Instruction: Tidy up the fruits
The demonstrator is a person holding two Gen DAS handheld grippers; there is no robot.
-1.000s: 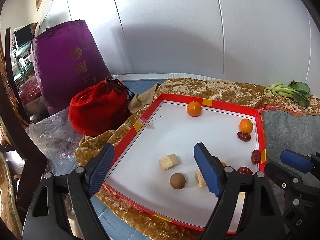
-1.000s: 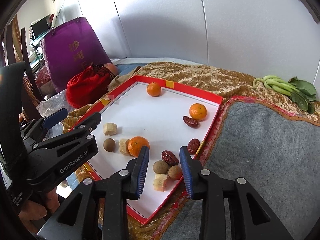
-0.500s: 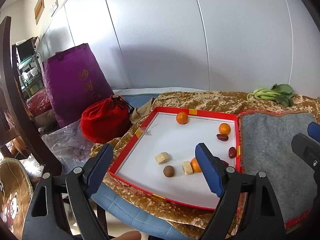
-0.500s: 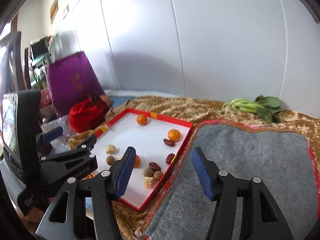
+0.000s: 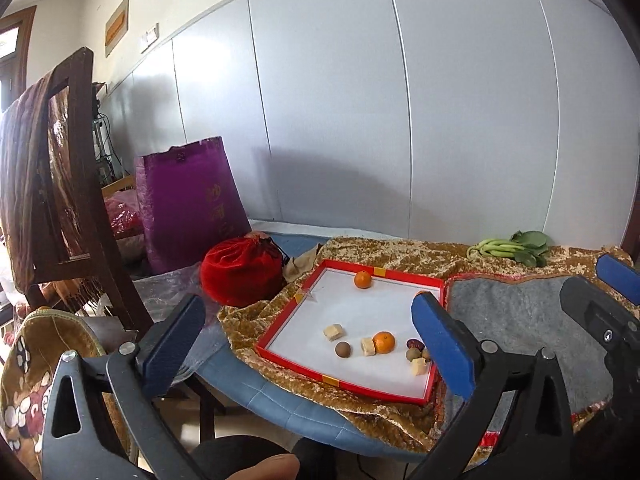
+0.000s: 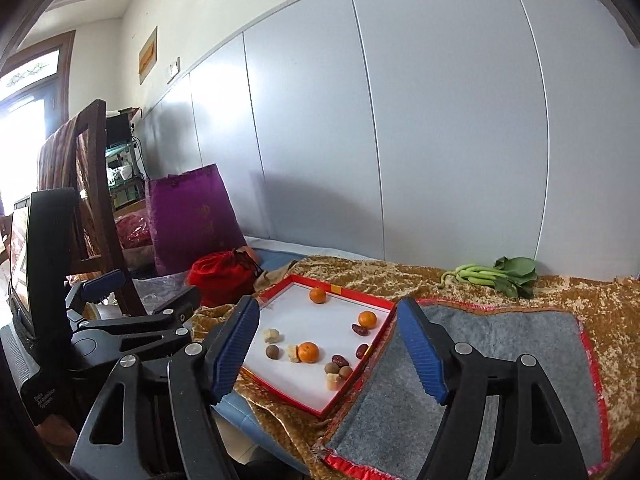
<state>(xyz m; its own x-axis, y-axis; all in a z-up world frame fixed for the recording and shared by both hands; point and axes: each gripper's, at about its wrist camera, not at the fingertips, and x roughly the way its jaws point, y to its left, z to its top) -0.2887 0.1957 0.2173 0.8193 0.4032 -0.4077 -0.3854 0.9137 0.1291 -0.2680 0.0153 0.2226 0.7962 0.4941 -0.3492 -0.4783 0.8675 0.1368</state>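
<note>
Orange tangerine (image 6: 367, 319) unhidden, right view

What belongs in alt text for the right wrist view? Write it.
A red-rimmed white tray on a gold cloth holds three oranges, dark dates, brown round fruits and pale cubes. In front, the right gripper is open and empty, beside a grey mat; leafy greens lie by the wall.

Scattered fruits (image 6: 309, 351) in red-rimmed tray (image 6: 344, 295)
</note>
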